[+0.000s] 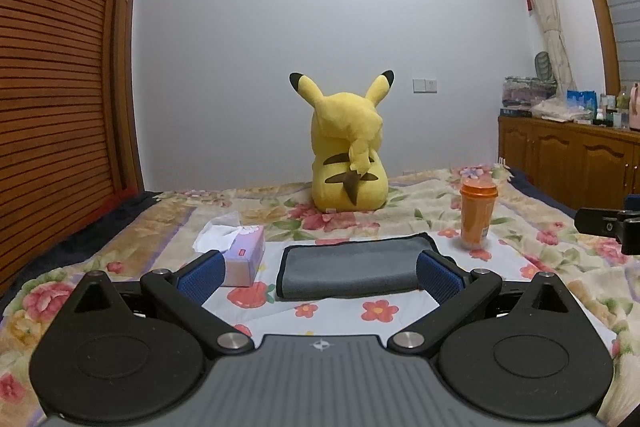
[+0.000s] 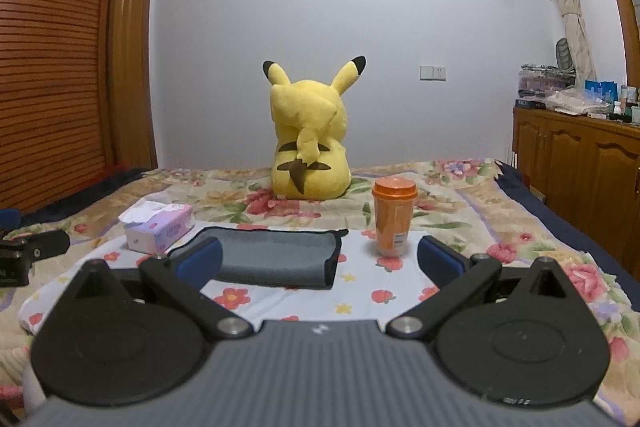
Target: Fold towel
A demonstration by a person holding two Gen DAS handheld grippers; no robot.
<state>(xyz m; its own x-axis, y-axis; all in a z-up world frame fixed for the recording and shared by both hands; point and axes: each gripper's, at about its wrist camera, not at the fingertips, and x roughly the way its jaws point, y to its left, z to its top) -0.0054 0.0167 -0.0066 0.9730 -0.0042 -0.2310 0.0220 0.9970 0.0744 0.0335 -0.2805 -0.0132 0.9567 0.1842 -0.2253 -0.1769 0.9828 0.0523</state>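
Note:
A grey towel (image 1: pixel 352 267) with a dark edge lies folded into a flat rectangle on a white flowered cloth (image 1: pixel 328 311) on the bed. In the right wrist view the towel (image 2: pixel 276 261) lies left of centre. My left gripper (image 1: pixel 320 273) is open and empty, held just short of the towel's near edge, its blue pads (image 1: pixel 200 277) wide apart. My right gripper (image 2: pixel 320 259) is open and empty, held in front of the towel's right end. Each gripper's black tip shows at the edge of the other's view.
An orange lidded cup (image 1: pixel 476 217) stands right of the towel. A tissue box (image 1: pixel 240 255) sits at its left. A yellow plush toy (image 1: pixel 348 159) sits behind on the floral blanket (image 1: pixel 560 267). Wooden cabinets (image 1: pixel 568 163) stand at right, a slatted wardrobe (image 1: pixel 52 87) at left.

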